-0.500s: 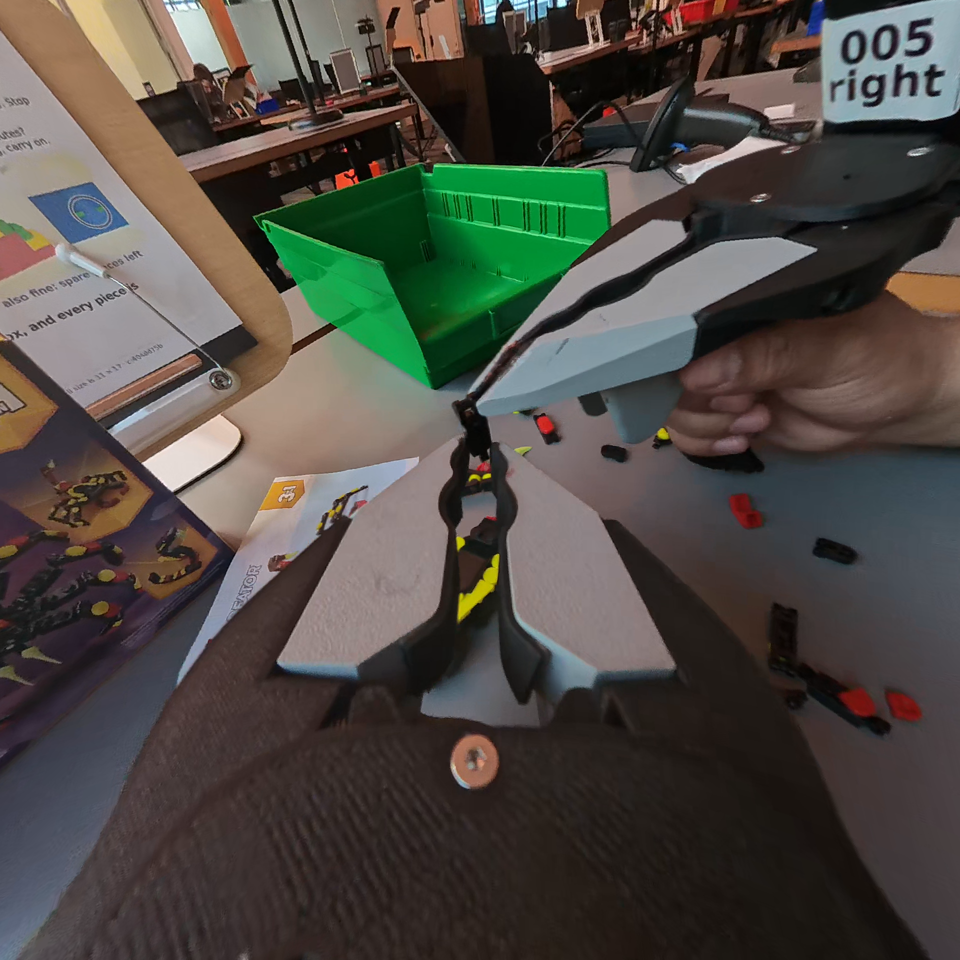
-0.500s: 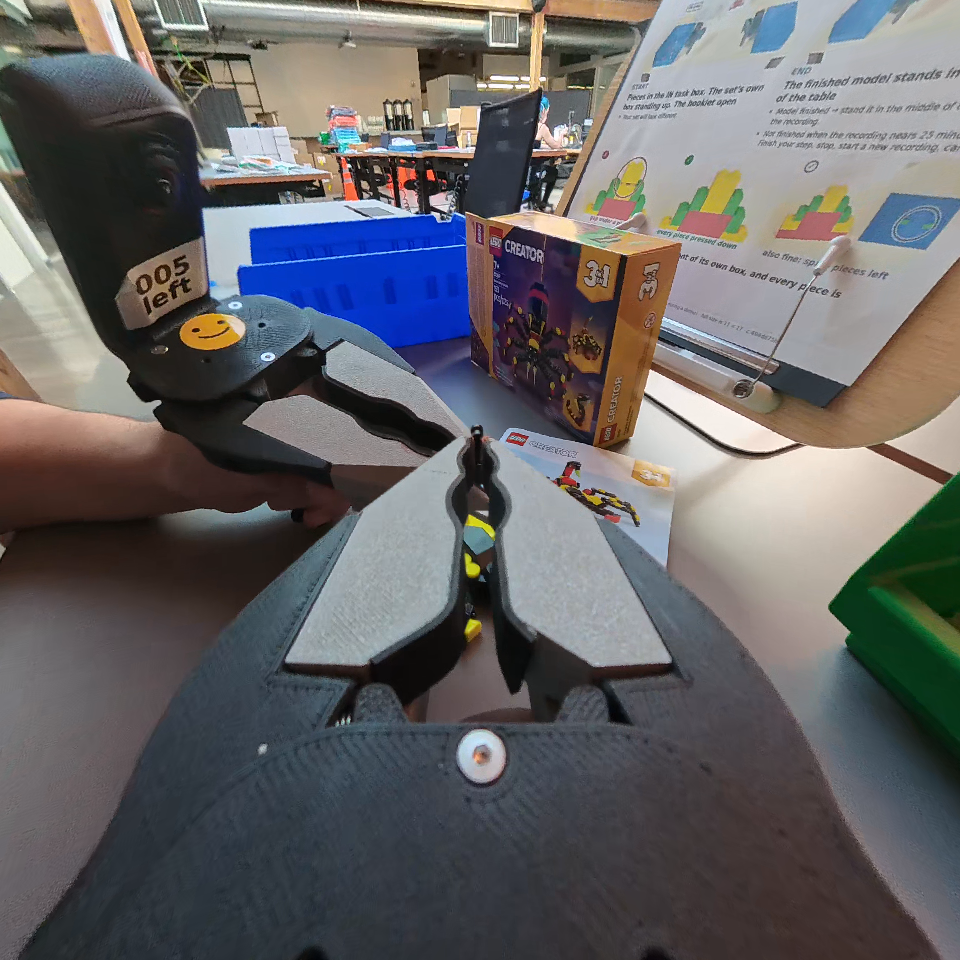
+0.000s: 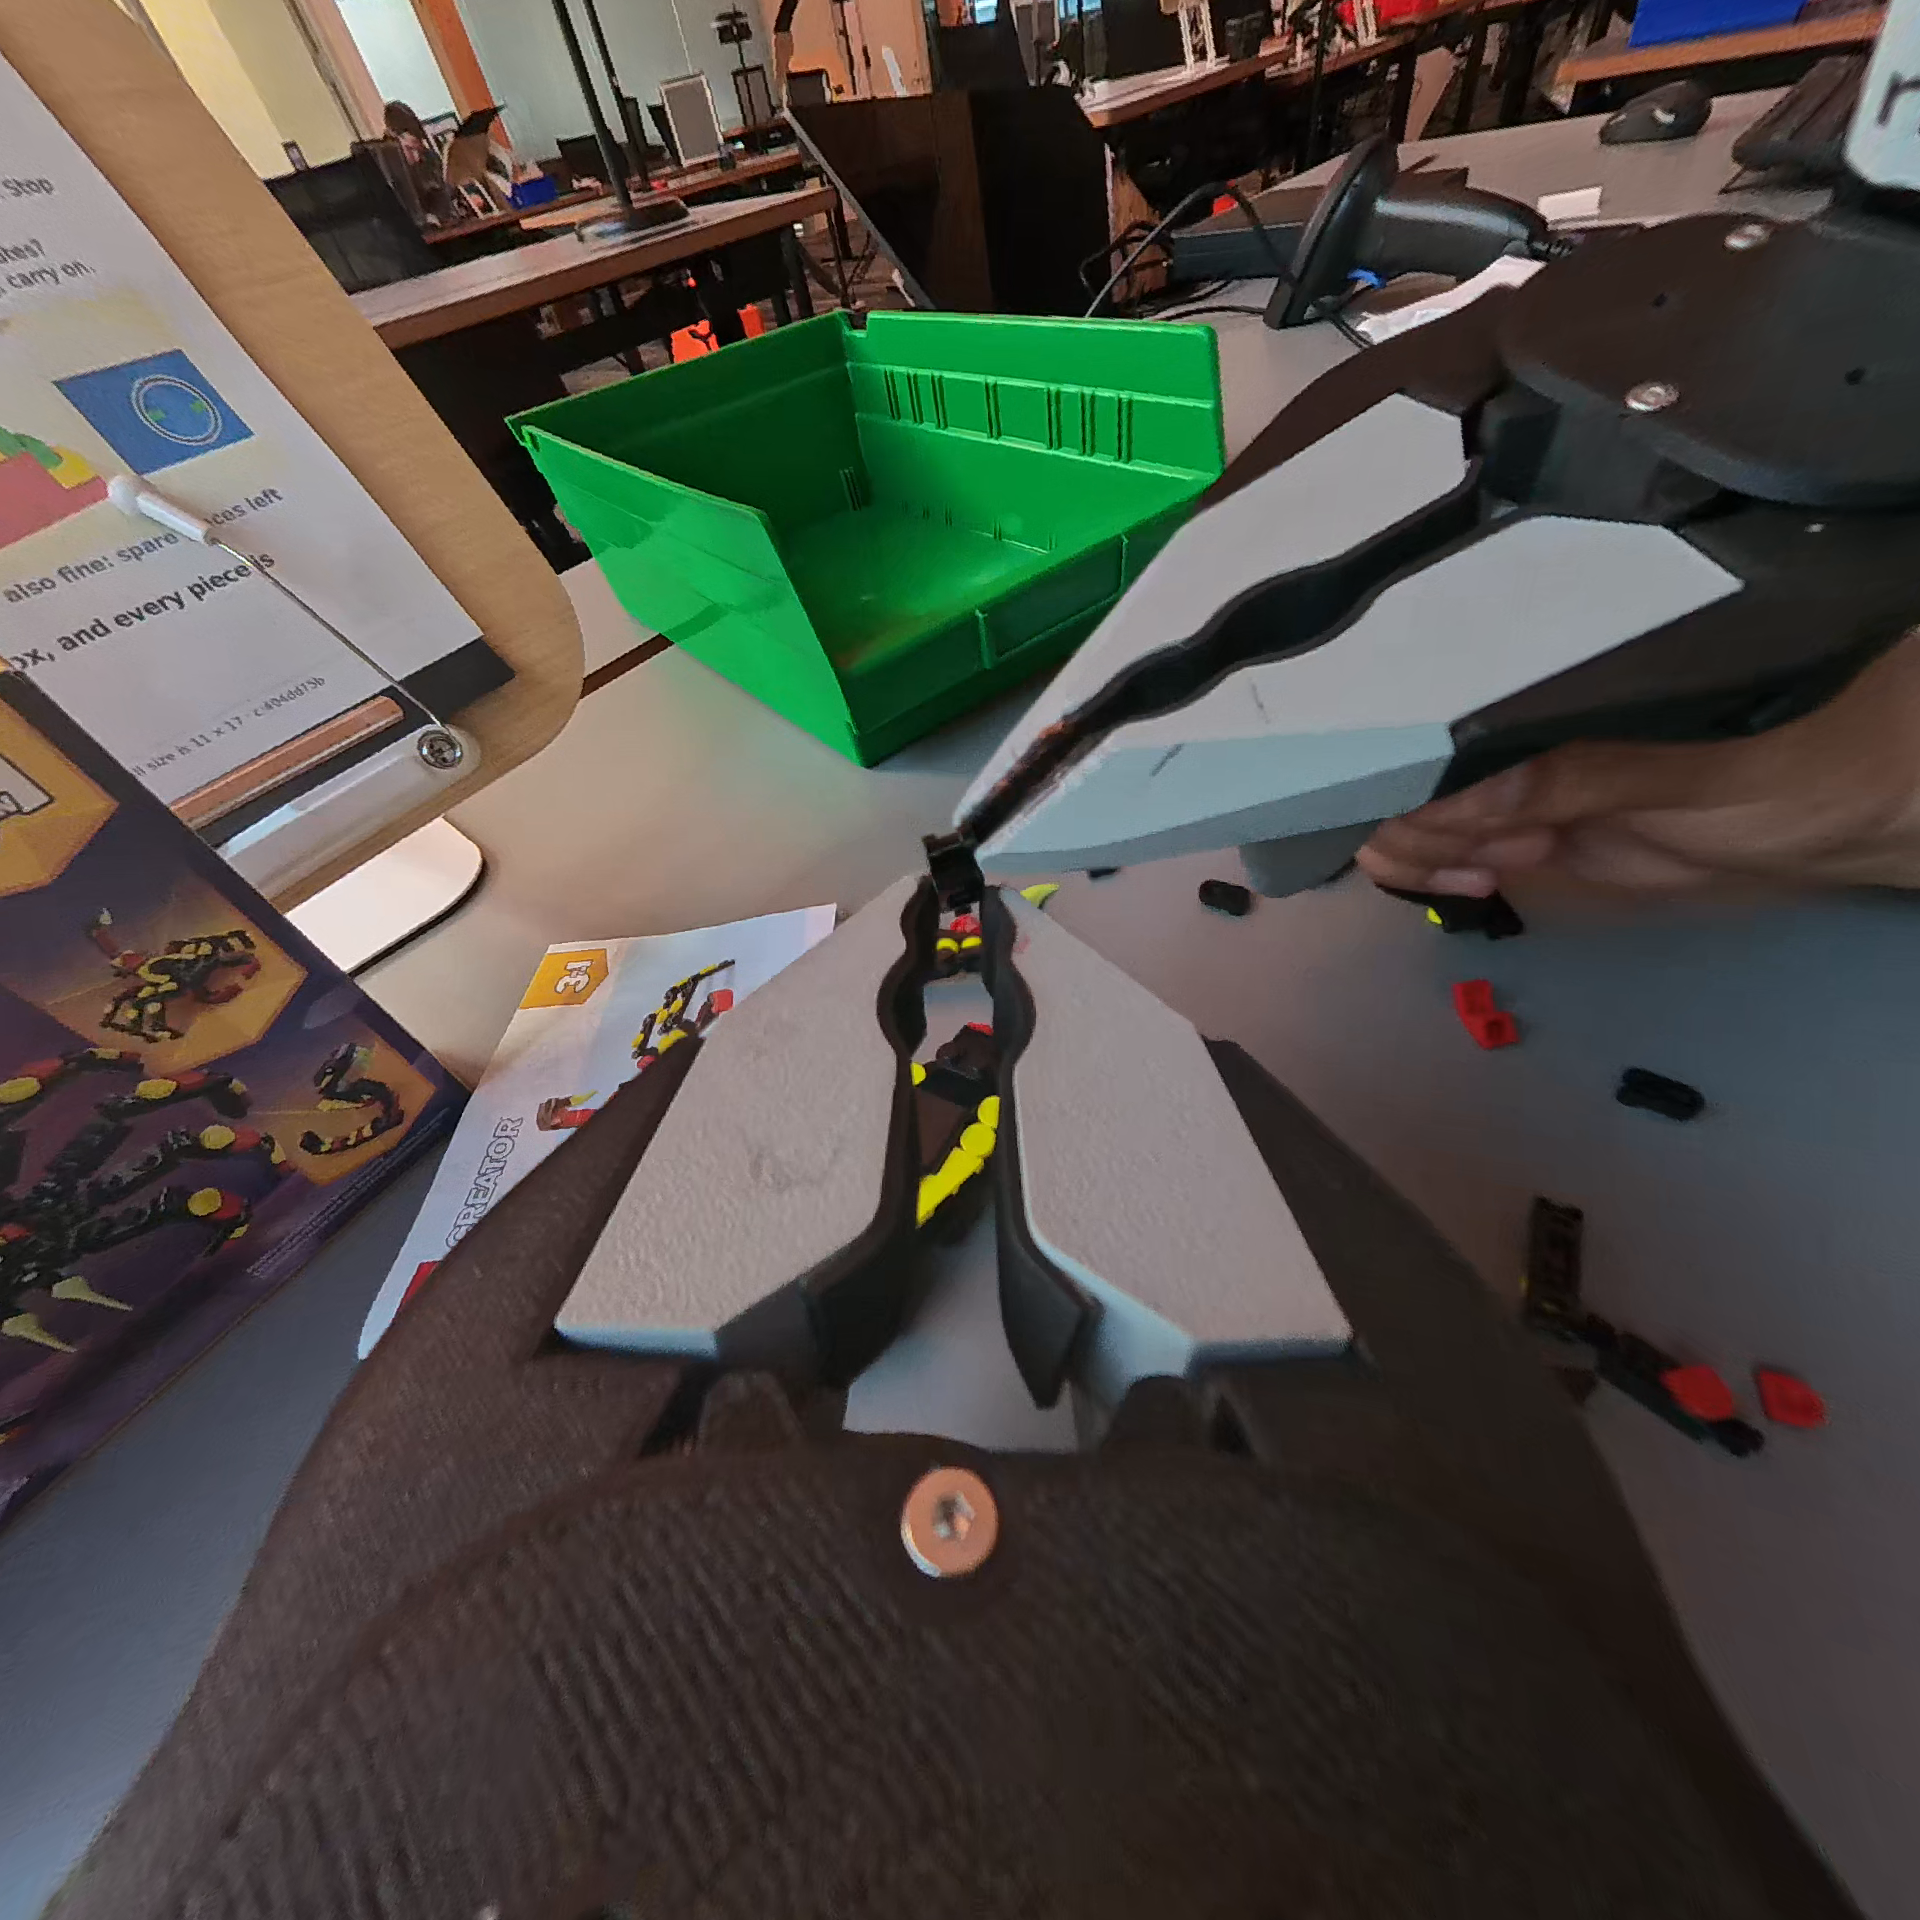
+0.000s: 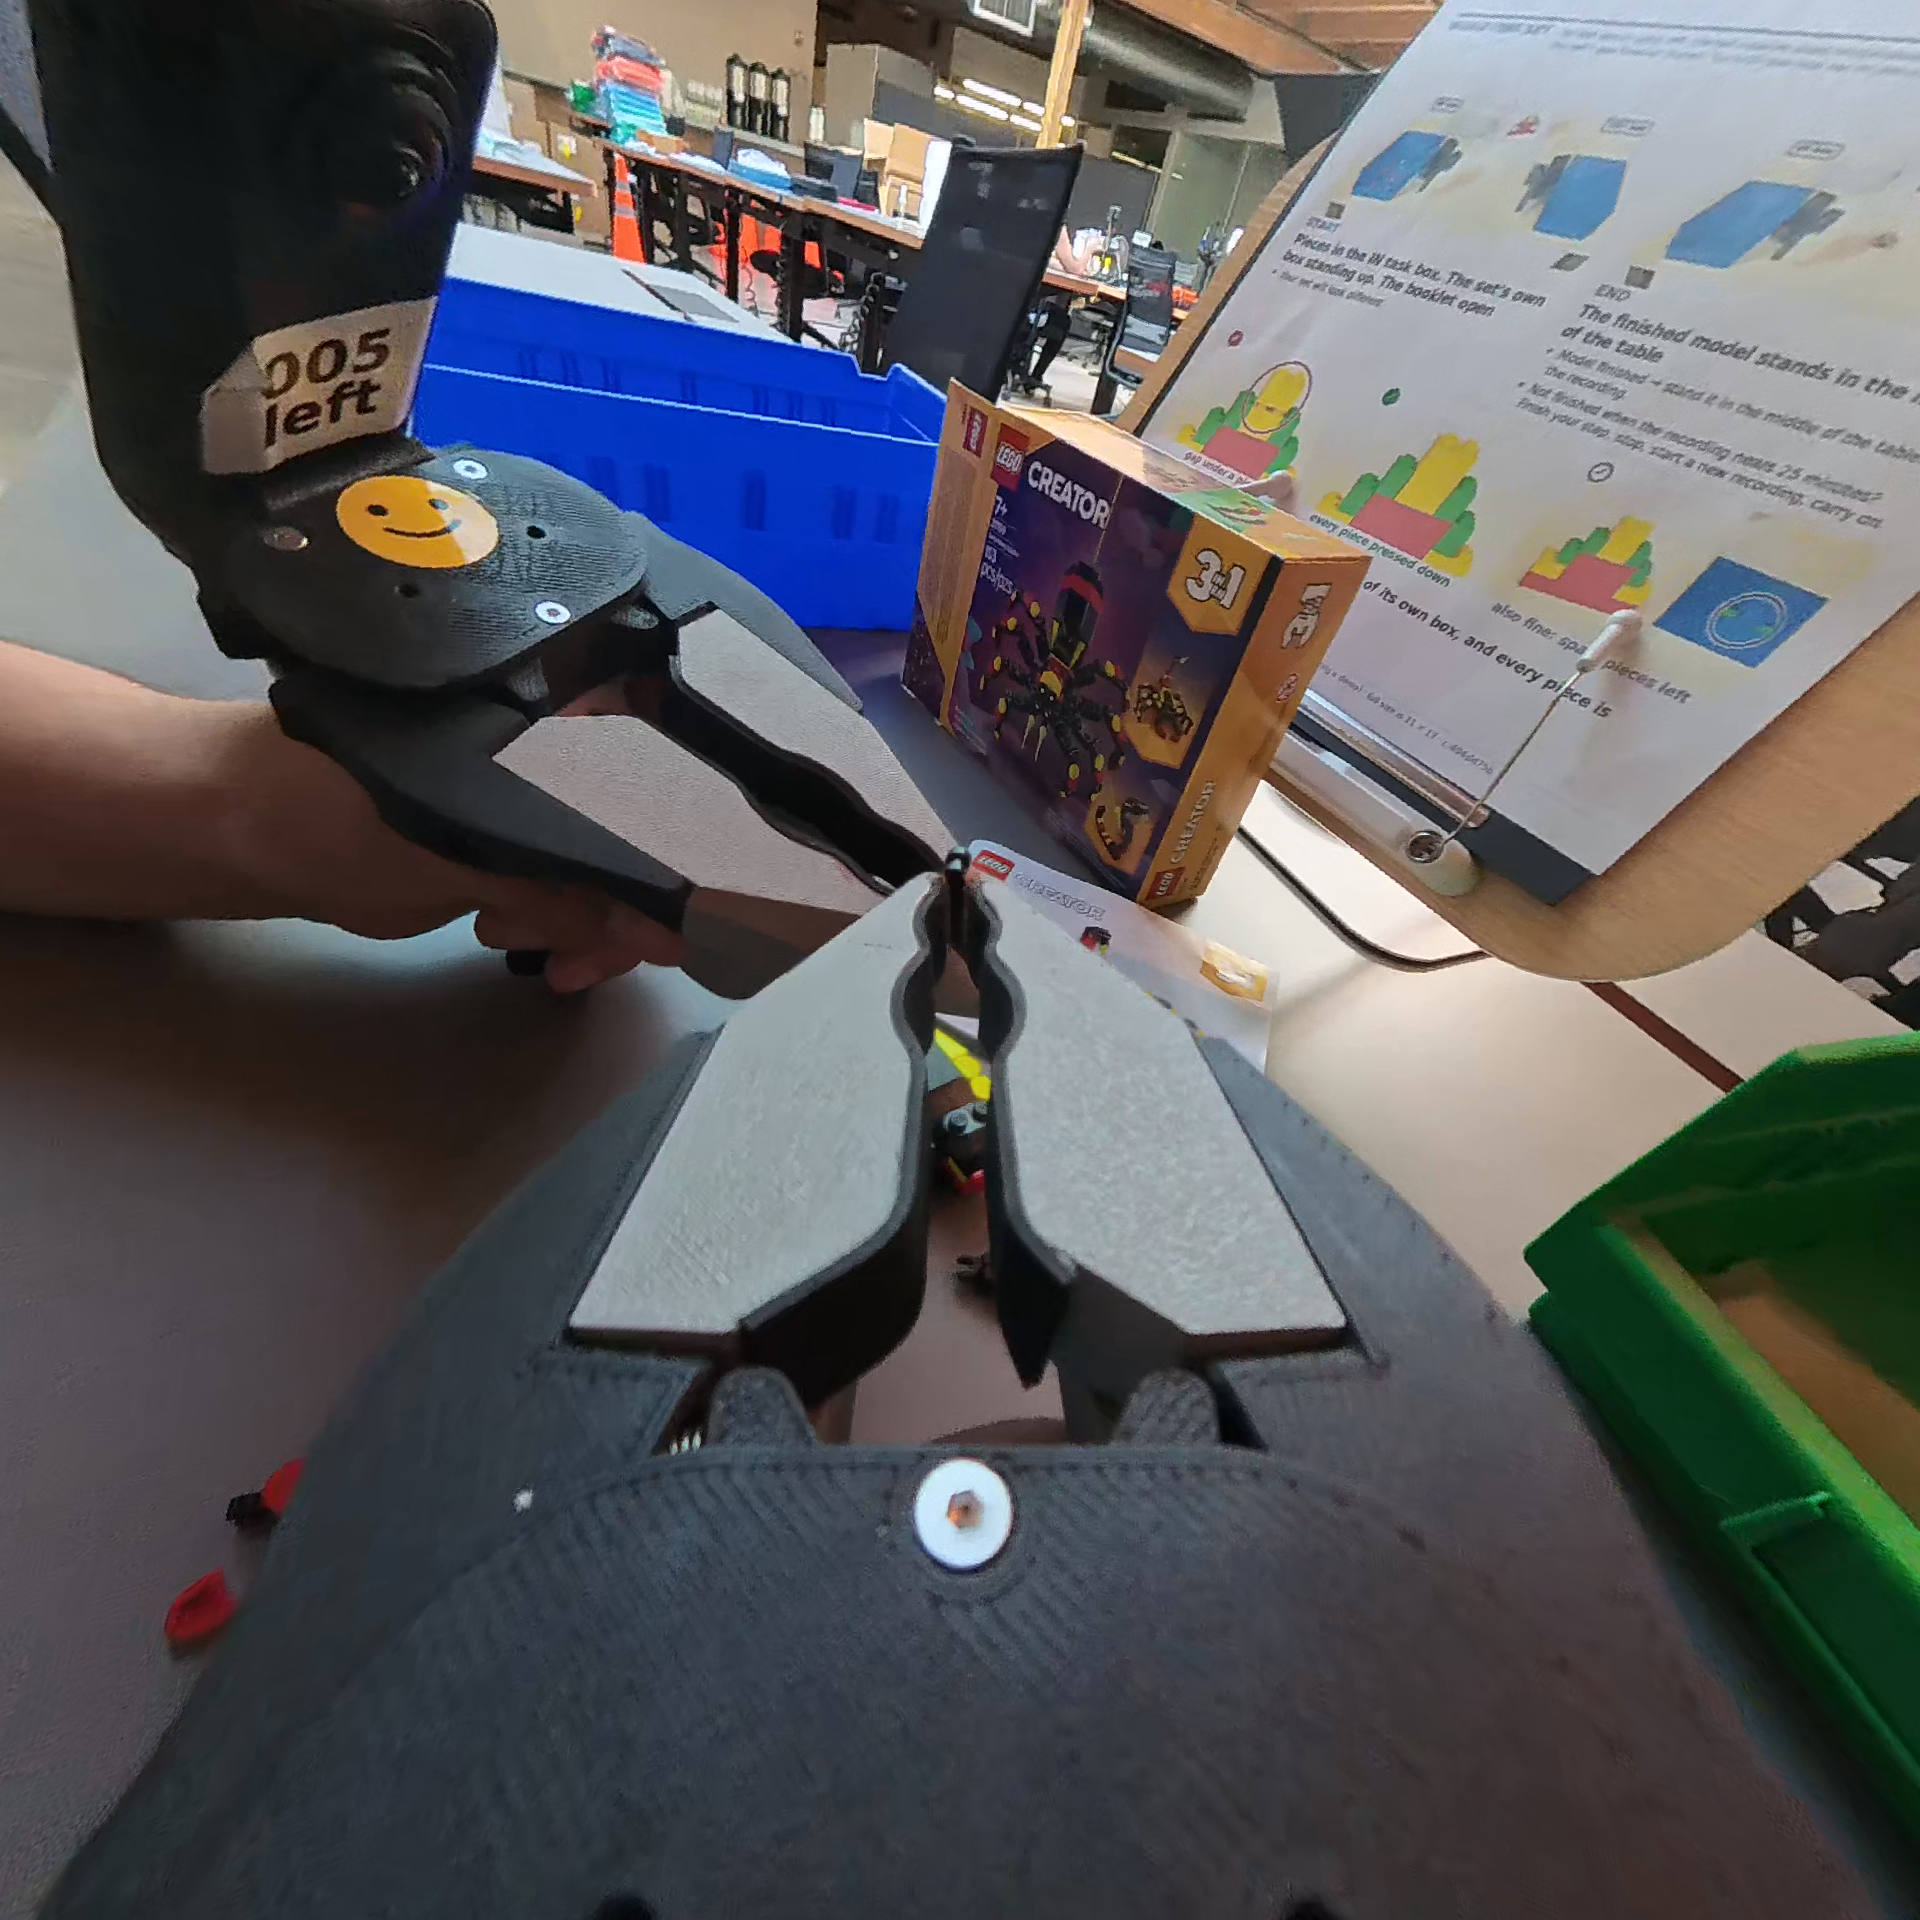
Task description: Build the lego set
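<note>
Black piece: a small black brick part (image 3: 951, 871) sits pinched at the tips of both grippers, above the grey table (image 3: 727, 790).
Left gripper (image 3: 951, 902): jaws nearly together, tips gripping the lower end of the black piece; hand hidden beneath the body.
Right gripper (image 4: 954, 902): jaws pressed together on the same piece, seen edge-on as a thin black sliver; held by a hand (image 3: 1621, 831) coming in from the right.
Beneath the jaws: a black, yellow and red brick assembly (image 3: 951, 1132) lies on the table, partly hidden.
Booklet: instruction booklet (image 3: 582, 1049) flat on the table, just beyond the tips.
Box: purple and orange set box (image 4: 1122, 644) stands upright behind the booklet.
Bins: green bin (image 3: 883, 520) to the right side; blue bin (image 4: 675, 436) behind the box.
Loose parts: red and black pieces (image 3: 1486, 1013) scattered on the right.
Board: wooden stand with printed sheet (image 4: 1610, 416).
</note>
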A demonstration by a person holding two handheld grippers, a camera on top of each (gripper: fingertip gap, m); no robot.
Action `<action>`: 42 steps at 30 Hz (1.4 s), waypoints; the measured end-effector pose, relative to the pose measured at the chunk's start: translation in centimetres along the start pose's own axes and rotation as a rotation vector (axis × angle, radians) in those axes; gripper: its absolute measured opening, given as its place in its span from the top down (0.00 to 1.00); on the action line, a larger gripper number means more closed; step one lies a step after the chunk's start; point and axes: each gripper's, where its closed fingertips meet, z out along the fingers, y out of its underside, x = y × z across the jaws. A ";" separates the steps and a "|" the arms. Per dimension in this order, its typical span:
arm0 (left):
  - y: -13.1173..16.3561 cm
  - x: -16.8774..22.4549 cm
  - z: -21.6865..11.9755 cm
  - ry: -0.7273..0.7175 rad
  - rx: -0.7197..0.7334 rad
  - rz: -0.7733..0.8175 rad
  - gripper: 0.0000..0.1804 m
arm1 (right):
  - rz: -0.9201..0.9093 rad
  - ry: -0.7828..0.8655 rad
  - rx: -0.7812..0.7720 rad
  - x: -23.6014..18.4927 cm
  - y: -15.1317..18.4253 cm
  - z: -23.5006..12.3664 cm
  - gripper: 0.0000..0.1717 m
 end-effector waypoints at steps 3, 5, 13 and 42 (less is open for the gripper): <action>-0.2 -0.1 -0.1 -0.038 -0.007 0.098 0.97 | 0.053 -0.030 0.024 0.0 -0.3 -0.2 1.00; -0.5 -0.2 -0.3 -0.069 -0.008 0.160 0.97 | 0.089 -0.037 0.051 0.1 -0.6 -0.3 0.97; -0.3 0.1 -0.3 -0.063 -0.026 0.195 0.97 | 0.096 -0.059 0.066 -0.2 -0.4 0.0 0.97; -5.0 0.2 -2.6 -0.318 0.182 0.490 0.98 | 0.877 -0.364 0.306 0.4 -4.3 -1.6 0.99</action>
